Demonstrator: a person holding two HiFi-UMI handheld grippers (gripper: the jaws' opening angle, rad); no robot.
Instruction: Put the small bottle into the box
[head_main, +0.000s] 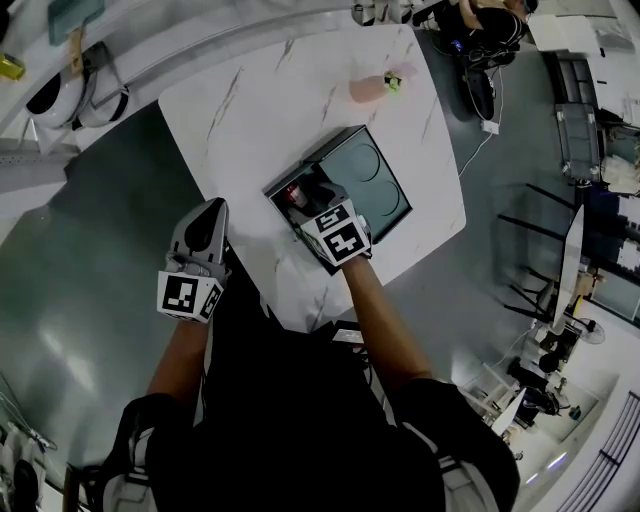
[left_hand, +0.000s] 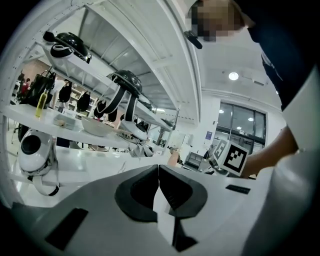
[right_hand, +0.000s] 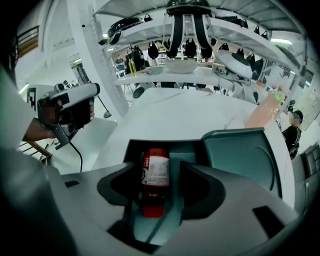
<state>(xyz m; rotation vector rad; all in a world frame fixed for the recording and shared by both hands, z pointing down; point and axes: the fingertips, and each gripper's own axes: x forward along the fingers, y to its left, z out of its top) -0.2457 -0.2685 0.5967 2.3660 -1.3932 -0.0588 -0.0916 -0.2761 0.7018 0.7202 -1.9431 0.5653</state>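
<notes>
Bottle first: we find the small bottle (head_main: 293, 193), red with a pale label, already down inside the box (head_main: 385, 175), in the narrow compartment at the box's left side. Its red cap end points back toward the person. Whether it lies flat on the compartment floor or leans on a wall, we cannot tell.

The box is dark grey-green and sits near the front of the white marbled table (head_main: 250, 110), with its wider section bare on the right.

We see the right gripper (right_hand: 157, 180) held steeply downward over that narrow compartment. Its jaws are spread wide, one on either side of the bottle, and a gap shows between each pad and the bottle's sides (so nothing is being pinched).

The left gripper (left_hand: 159, 177) is held off the table's near left corner, well apart from the box and pointing roughly level. Its jaws are pressed together with nothing between them.

At the far end of the table we can make out a pinkish object (head_main: 366, 88) with a small green thing (head_main: 393, 82) just beside it; both are too small for us to identify. Beyond the table, the left gripper view shows white shelves (left_hand: 60, 122) carrying a pale bowl (left_hand: 97, 126) and dark headgear.
</notes>
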